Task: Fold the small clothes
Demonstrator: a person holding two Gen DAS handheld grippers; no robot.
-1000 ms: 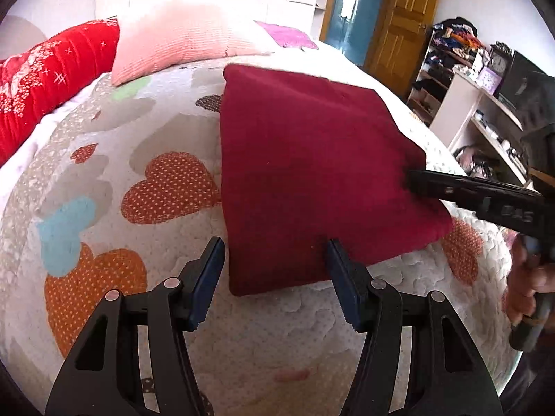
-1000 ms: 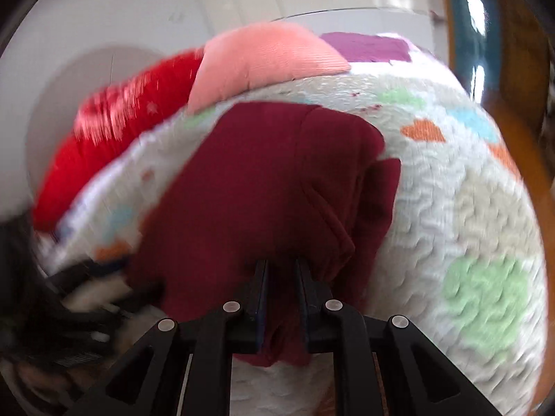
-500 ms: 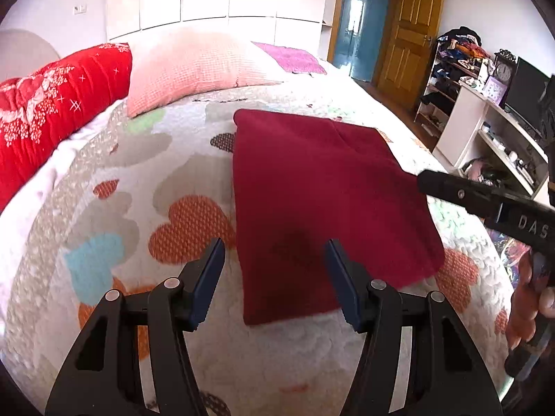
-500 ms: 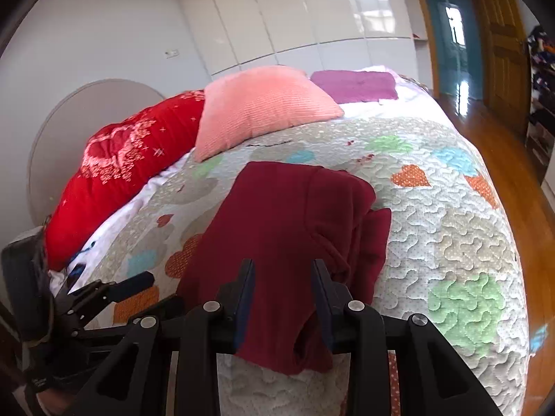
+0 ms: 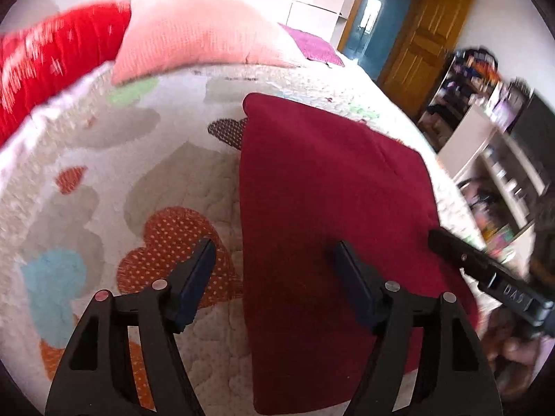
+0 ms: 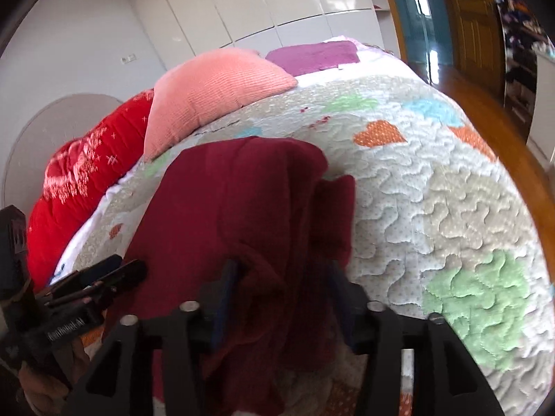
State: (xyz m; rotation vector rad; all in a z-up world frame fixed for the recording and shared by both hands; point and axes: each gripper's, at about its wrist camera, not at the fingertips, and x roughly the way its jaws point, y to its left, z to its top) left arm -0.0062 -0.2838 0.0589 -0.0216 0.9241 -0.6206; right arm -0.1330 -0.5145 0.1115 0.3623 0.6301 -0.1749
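Left tool [image 5: 270, 270] gapes wide, empty, straddling the near-left edge of the maroon garment [image 5: 329, 215] on the bed; right tool [image 6: 281, 287] also spread around its bunched hem. Soft, light, floppy cloth: pinch corners or doubled edges.

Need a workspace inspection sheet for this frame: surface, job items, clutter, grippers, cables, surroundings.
Surface: heart-print quilt on a bed.
Job's things: dark red garment, folded flat; bunched layers on its right edge.
Clutter: pink pillow, red pillow, purple cloth at the head end.
Grippers: left gripper open, over the garment's left edge; right gripper open, astride the bunched edge.
Cables: nothing seen.
Surroundings: wooden door, cluttered shelves, white wardrobe.
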